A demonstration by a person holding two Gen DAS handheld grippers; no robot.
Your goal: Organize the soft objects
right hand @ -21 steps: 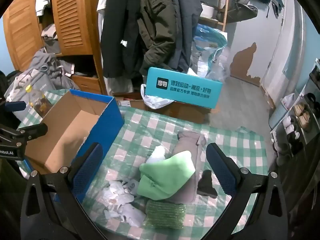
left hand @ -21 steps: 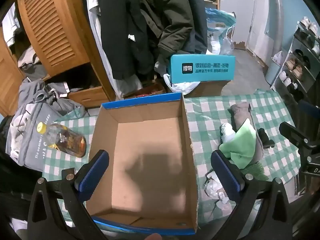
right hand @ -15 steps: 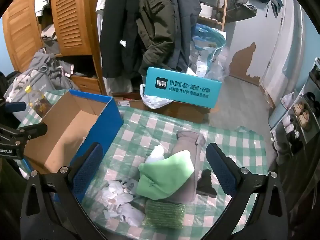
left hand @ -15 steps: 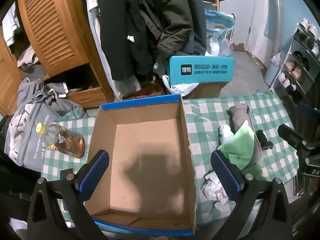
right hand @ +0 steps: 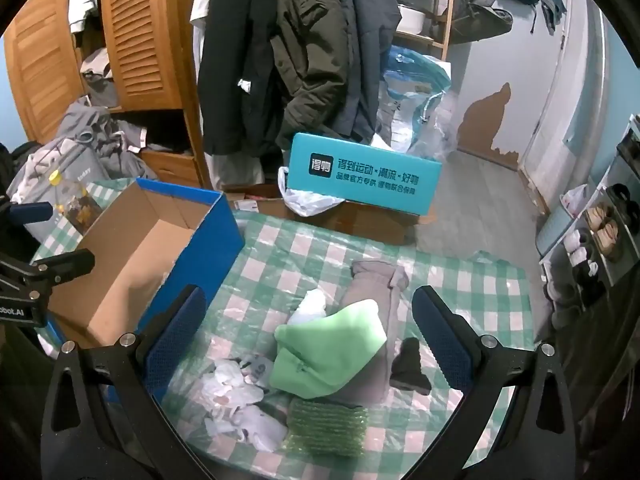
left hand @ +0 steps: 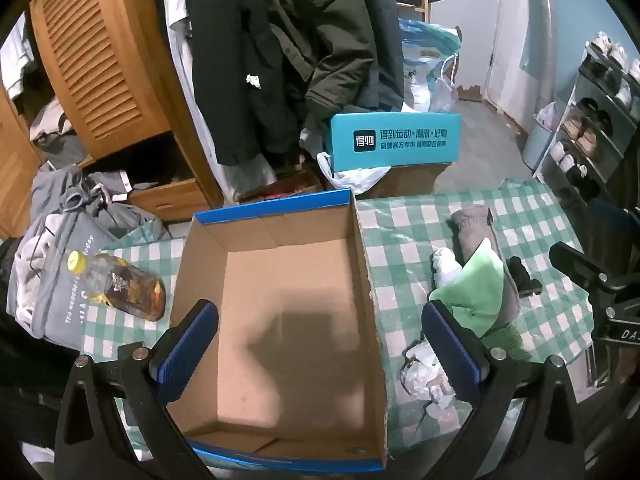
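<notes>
A pile of soft things lies on the green checked tablecloth (right hand: 460, 280): a light green cloth (right hand: 328, 352) on top of a grey-brown garment (right hand: 376, 280), a white cloth (right hand: 312, 304), a dark green knit piece (right hand: 324, 426), a small black item (right hand: 408, 364) and crumpled white fabric (right hand: 232, 392). My right gripper (right hand: 306, 344) is open and empty, above the pile. An empty cardboard box with blue sides (left hand: 360, 264) stands left of the pile. My left gripper (left hand: 318, 348) is open and empty over the box. The pile also shows in the left wrist view (left hand: 476, 288).
A bottle with a yellow cap (left hand: 116, 284) lies left of the box beside a grey bag (left hand: 52, 280). A teal box (right hand: 364, 174) stands behind the table. Coats (right hand: 280, 48), a wooden wardrobe (right hand: 136, 36) and a shoe rack (right hand: 604, 232) surround the table.
Both views have shifted very slightly; the box and pile sit a little lower in the left wrist view. Both grippers stay open and empty.
</notes>
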